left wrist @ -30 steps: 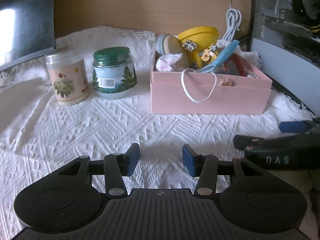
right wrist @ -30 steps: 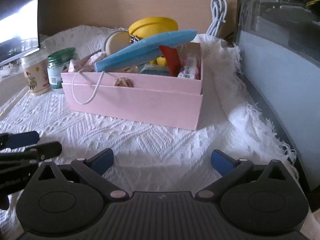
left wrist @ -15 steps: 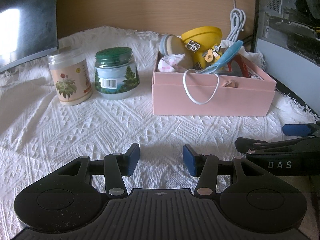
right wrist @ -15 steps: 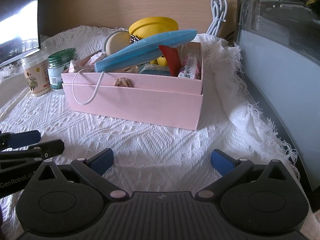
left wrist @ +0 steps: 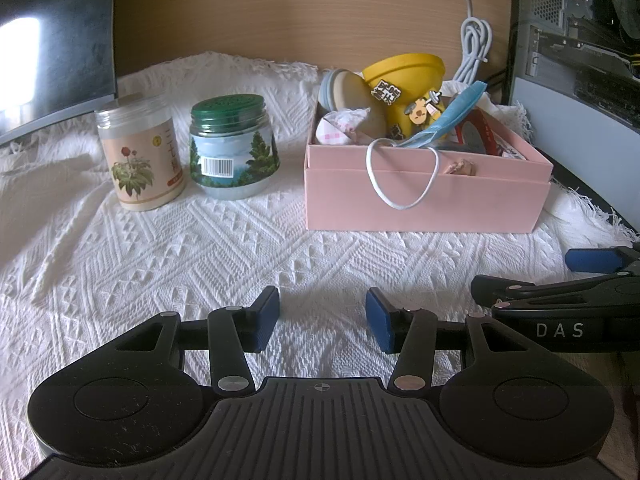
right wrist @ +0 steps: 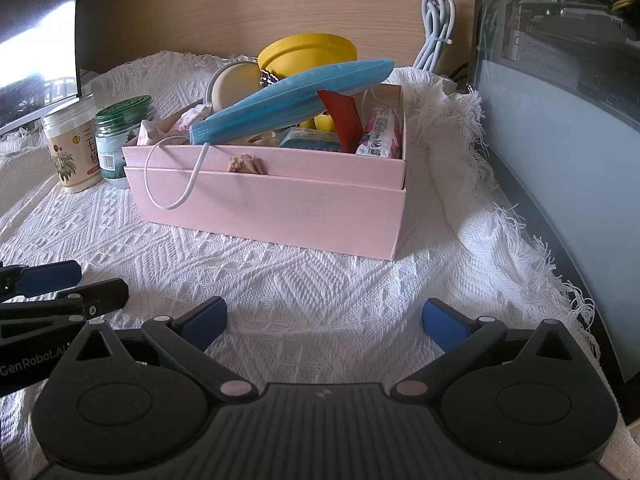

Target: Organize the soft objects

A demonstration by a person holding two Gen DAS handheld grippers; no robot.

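My left gripper [left wrist: 322, 316] and right gripper [right wrist: 322, 322] both hang empty, jaws apart. The blue mask [right wrist: 292, 100] lies across the pink box [right wrist: 280, 204] – I'd pinch its middle gently (its loop dangles outside).

A home desk — monitor [left wrist: 52, 40], open PC tower [left wrist: 580, 32], white knitted cloth [left wrist: 240, 248] spread beneath.

Cloth: a white knitted cloth [left wrist: 200, 248] covers the tabletop.
Jars: a clear-lidded flower-label jar [left wrist: 140, 152] stands just beside a green-lidded tree-label jar [left wrist: 233, 146], both upright.
Cable: a coiled white cable [right wrist: 438, 28] hangs against the wooden back panel [left wrist: 280, 8].
Left edge: a dark screen [left wrist: 52, 40], probably a monitor.
Right edge: a computer case [right wrist: 560, 80].
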